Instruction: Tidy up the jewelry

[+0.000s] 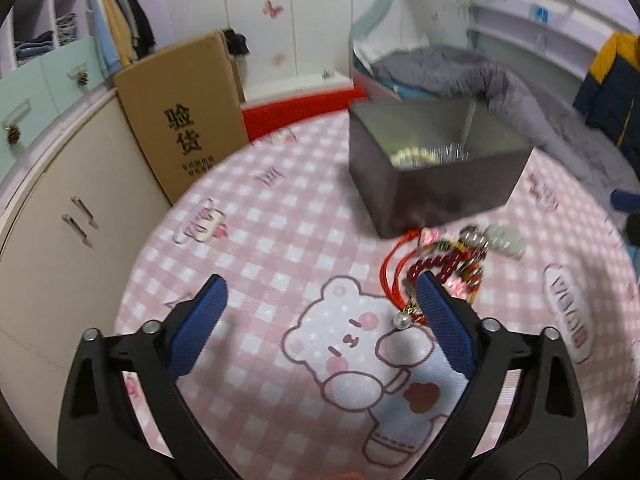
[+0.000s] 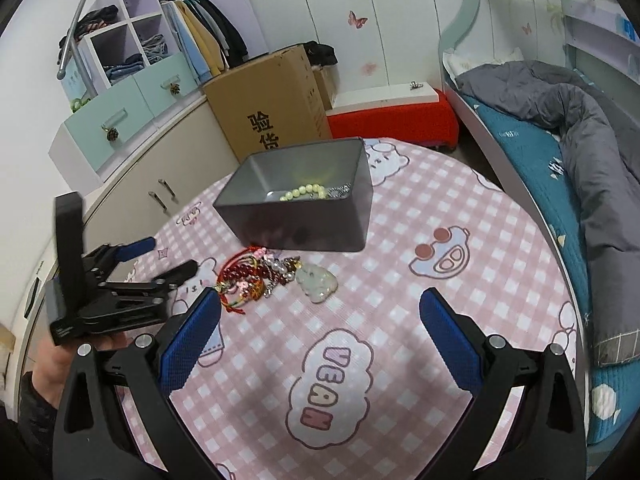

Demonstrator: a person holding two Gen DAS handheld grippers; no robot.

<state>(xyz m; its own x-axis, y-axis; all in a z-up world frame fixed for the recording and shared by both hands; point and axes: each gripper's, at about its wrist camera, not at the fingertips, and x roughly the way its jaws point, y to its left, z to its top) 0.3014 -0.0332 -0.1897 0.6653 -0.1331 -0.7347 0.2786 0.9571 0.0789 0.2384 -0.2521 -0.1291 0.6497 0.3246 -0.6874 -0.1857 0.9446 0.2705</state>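
Observation:
A pile of jewelry [image 2: 260, 276] with red cords, dark red beads and a pale jade pendant [image 2: 317, 285] lies on the pink checked tablecloth [image 2: 400, 280], just in front of a grey metal box [image 2: 304, 220]. The box holds a pale green bead bracelet [image 2: 302, 192] and a silvery chain. In the left wrist view the pile [image 1: 444, 264] lies by my right fingertip and the box [image 1: 424, 196] stands behind it. My left gripper [image 1: 320, 292] is open and empty; it also shows in the right wrist view [image 2: 172, 258]. My right gripper [image 2: 320, 302] is open and empty above the cloth.
A cardboard box [image 2: 272, 112] stands behind the table beside a beige cabinet [image 2: 132, 196]. A red stool [image 2: 392, 120] is at the back. A bed with a grey duvet [image 2: 580, 128] runs along the right.

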